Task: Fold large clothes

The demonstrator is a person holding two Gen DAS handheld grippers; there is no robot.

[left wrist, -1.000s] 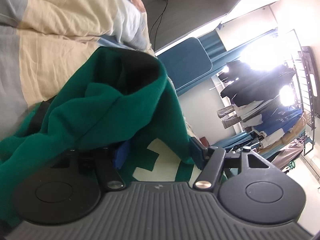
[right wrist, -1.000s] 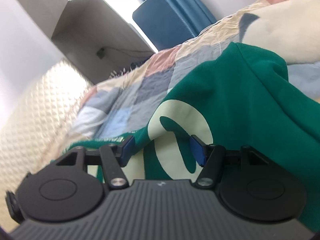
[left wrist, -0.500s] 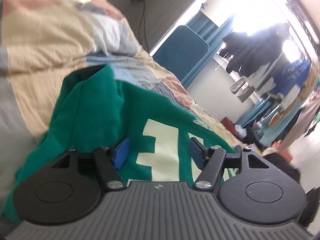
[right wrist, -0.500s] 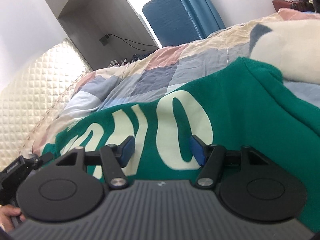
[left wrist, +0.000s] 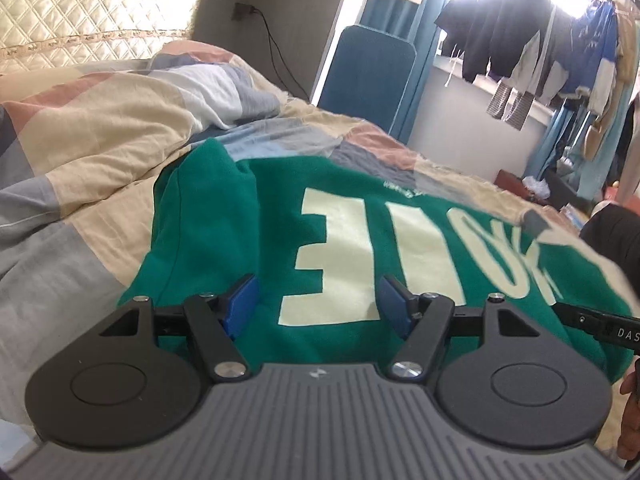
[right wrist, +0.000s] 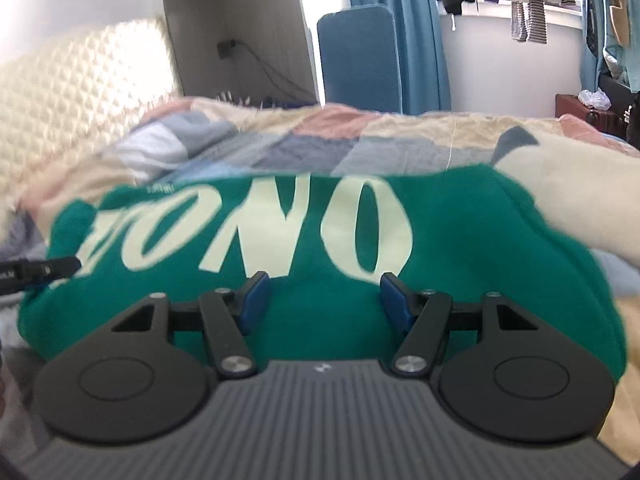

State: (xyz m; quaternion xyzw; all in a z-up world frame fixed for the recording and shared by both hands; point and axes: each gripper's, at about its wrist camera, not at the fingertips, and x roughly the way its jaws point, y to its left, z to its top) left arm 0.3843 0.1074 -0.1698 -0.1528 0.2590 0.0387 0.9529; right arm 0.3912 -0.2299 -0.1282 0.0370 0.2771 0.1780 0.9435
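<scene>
Left gripper (left wrist: pixel 318 298): jaws stood wide apart with nothing between the blue pads (left wrist: pixel 242 306), hovering over the near edge of the sweatshirt (left wrist: pixel 224 240). Right gripper (right wrist: pixel 322 298): jaws likewise wide and empty above the same garment (right wrist: pixel 460 248). The green sweatshirt lay spread flat on the bed, over the patchwork quilt (left wrist: pixel 100 148), its pale block lettering facing up. The left view showed the garment's left portion, where a fold of green cloth was doubled over along that side, and the letters nearest that end; the right gripper's black tip (left wrist: pixel 596 326) and part of the person's hand (left wrist: pixel 630 420) entered at the right edge there. The right view showed the opposite end of the lettering and the garment's right edge, rounded and slightly raised, with a cream cushion or blanket (right wrist: pixel 568 188) just beyond it; the left gripper's tip (right wrist: pixel 36 270) entered at its left edge. That view was noticeably blurred. Beyond the garment, both views took in the quilted headboard (left wrist: pixel 80 8), a wall socket with cable (left wrist: pixel 244 10), a blue chair (left wrist: pixel 368 76) and blue curtains (right wrist: pixel 416 36). Hanging clothes (left wrist: pixel 520 32) against a bright window appeared far more fully in the left view; the right view caught only their lower parts. A dark red case (right wrist: pixel 580 114) on the floor was plain in the right view alone.
</scene>
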